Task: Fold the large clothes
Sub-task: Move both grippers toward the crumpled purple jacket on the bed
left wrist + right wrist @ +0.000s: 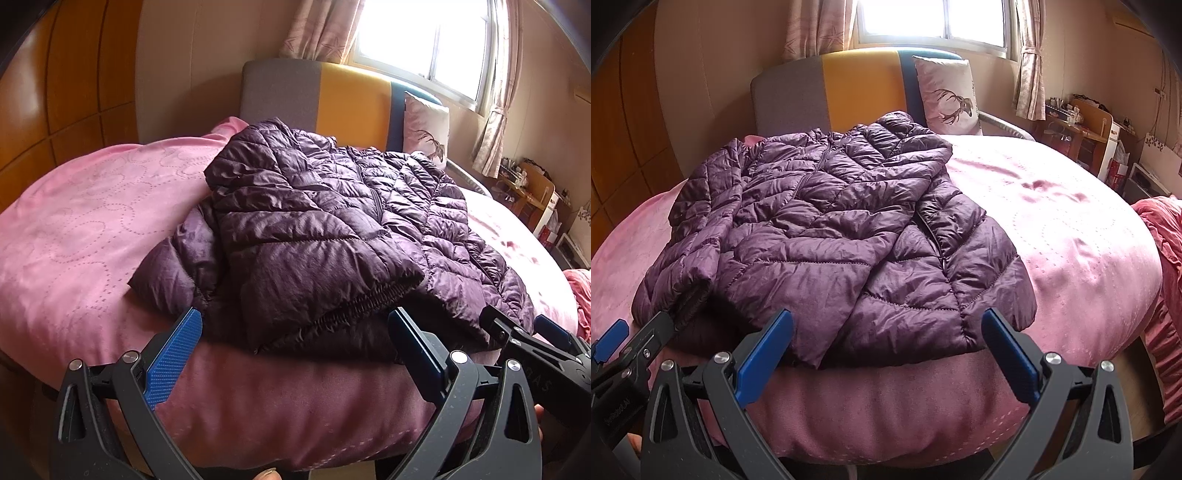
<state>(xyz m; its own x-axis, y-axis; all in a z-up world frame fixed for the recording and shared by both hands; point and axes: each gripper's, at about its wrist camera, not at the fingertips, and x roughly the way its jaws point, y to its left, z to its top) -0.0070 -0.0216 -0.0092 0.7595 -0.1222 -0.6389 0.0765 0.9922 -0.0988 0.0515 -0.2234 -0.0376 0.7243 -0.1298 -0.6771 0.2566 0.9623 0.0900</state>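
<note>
The purple puffer jacket (827, 229) lies sleeves folded in on the pink bed (1071, 236), near its front edge, while the left claw (295, 339) and right claw (886, 339) hover spread, empty, just before its hem.

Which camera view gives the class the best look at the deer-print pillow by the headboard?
The right wrist view. There the deer-print pillow faces the camera in even light, antlers and head clearly drawn. The left wrist view shows the same pillow further right, narrower and partly washed out by window glare, with only part of the print readable.
</note>
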